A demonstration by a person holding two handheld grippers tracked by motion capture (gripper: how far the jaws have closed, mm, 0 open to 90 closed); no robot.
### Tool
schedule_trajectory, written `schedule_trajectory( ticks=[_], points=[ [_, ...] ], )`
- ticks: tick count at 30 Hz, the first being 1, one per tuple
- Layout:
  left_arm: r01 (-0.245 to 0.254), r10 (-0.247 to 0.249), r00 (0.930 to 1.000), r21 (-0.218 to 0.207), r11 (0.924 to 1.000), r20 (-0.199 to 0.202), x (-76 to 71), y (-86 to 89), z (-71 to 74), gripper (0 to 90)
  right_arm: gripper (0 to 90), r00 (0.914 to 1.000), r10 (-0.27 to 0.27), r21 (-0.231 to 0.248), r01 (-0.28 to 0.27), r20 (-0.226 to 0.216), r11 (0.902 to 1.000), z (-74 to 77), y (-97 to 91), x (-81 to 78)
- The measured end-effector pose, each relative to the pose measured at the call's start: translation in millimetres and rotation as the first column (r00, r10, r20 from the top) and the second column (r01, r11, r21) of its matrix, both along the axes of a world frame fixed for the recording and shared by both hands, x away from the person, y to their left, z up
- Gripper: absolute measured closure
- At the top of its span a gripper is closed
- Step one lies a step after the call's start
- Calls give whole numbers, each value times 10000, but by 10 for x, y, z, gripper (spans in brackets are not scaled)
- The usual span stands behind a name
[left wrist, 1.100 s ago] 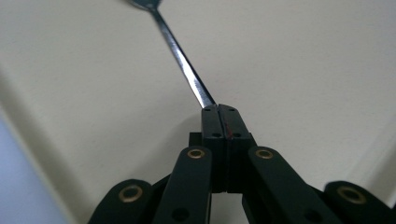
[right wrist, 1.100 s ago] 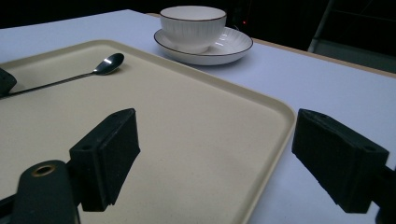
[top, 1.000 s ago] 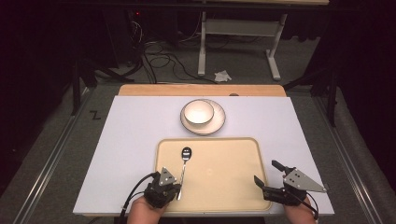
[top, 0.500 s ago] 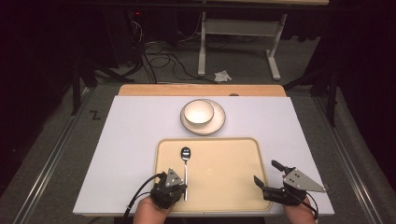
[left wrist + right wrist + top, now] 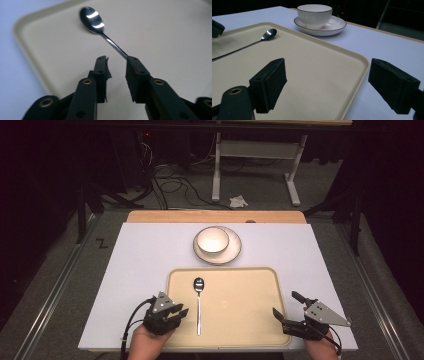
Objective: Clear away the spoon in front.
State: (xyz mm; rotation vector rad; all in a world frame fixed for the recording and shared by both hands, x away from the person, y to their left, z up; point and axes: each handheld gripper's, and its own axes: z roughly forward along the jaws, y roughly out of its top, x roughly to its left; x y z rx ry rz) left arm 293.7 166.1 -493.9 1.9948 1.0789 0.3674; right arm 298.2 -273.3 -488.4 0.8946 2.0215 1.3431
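A steel spoon (image 5: 198,302) lies lengthwise on the beige tray (image 5: 235,271), bowl end pointing away from me. My left gripper (image 5: 181,310) sits just left of the spoon's handle, near the tray's front left corner. Its jaws have just been opening and nothing is pinched between them. In the left gripper view the spoon (image 5: 92,18) runs its handle behind the right jaw tip of the left gripper (image 5: 116,62). My right gripper (image 5: 286,303) stands open across the tray's right rim. One jaw of the right gripper (image 5: 327,82) is over the tray (image 5: 317,65), the other over the table.
A white cup (image 5: 212,240) stands on a saucer (image 5: 233,251) beyond the tray, on the pale table top (image 5: 140,265). The cup (image 5: 314,15) is also seen in the right gripper view, with the spoon (image 5: 268,33) at the left. Dark floor with cables lies behind the table.
My left gripper has let go of the spoon's handle and shifted a little left, its jaws now apart. The spoon rests on the tray. The right gripper has not moved.
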Motion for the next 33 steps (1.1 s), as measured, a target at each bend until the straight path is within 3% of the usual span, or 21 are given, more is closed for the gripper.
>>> schedule_trajectory(
  ticks=[3,11,16,18,25,33],
  points=[
    [-592,591,9970,2,9982,492,-8,188,51,568,158,10000,18,-2,-18,23,10000,3,-6,-1],
    [-1548,1558,9810,-174,9878,1156,-88,685,92,261,156,10000,-92,78,92,36,9999,10,-23,-6],
    [-2111,2138,9683,-343,9769,1294,-193,947,56,113,156,9999,-119,51,119,-5,9999,2,-32,5],
    [-2122,2153,9703,-396,9764,1099,-186,980,52,12,155,9998,-177,86,177,-41,9998,6,-32,1],
    [-1937,1978,9717,-437,9801,1291,-186,942,70,6,155,9999,-171,-50,171,-3,9998,-2,-9,15],
    [-2103,2148,9695,-497,9764,1177,-189,961,60,7,155,9999,-169,-16,169,-2,9999,0,-17,15]
  ],
)
